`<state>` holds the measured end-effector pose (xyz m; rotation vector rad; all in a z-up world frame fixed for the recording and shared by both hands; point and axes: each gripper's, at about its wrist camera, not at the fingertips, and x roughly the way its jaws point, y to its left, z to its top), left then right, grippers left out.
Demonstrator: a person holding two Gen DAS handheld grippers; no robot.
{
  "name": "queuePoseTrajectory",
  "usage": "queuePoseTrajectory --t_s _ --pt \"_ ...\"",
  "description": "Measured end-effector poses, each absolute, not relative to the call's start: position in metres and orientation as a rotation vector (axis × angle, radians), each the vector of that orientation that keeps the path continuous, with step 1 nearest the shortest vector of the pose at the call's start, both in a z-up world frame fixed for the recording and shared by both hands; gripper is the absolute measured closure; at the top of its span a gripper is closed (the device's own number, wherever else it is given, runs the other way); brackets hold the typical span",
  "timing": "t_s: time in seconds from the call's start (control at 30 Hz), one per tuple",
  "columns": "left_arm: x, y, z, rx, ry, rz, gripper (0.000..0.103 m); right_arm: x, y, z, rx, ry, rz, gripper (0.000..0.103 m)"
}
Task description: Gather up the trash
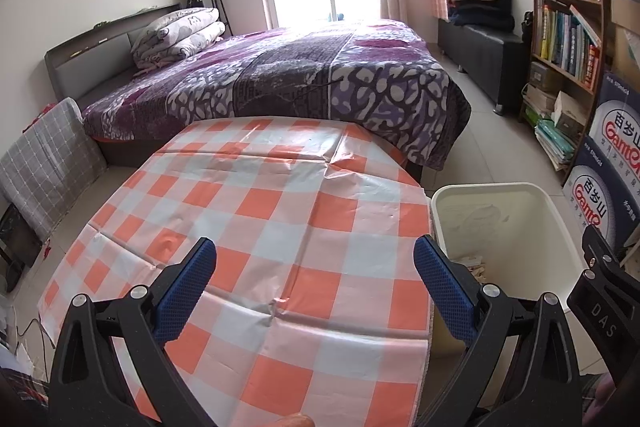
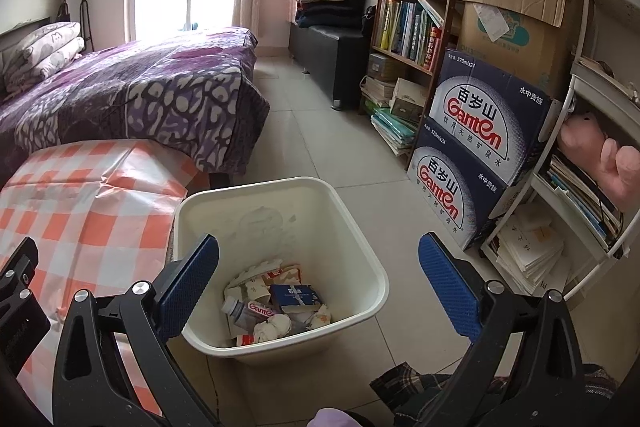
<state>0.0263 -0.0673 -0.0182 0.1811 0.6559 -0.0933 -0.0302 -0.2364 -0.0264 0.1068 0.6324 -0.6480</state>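
Above the bin [image 2: 360,247], right claw [image 2: 319,273] agape.

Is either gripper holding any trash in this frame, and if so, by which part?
Nothing is held. The left gripper is open above the checked tablecloth; the right gripper is open over the white bin.

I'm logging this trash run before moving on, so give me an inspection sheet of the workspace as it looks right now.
Surface: checkered tablecloth, creased, nothing seen lying on it.
Job's things: white bin on the floor beside the table, holding a Ganten bottle, crumpled paper and a blue carton.
Clutter: nothing seen on the table.
Grippers: left gripper open and empty over the cloth; right gripper open and empty over the bin.
Cables: thin cable on the floor left of the table.
Surroundings: bed, bookshelf, water cartons.
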Motion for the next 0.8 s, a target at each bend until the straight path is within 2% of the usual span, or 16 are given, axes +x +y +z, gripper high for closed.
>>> queuePoseTrajectory --t_s 0.8 --pt "0.0289 -0.0625 -0.0204 0.179 0.659 -0.087 0.007 -0.0275 -0.2371 -0.0290 0.099 0.652 -0.626 0.007"
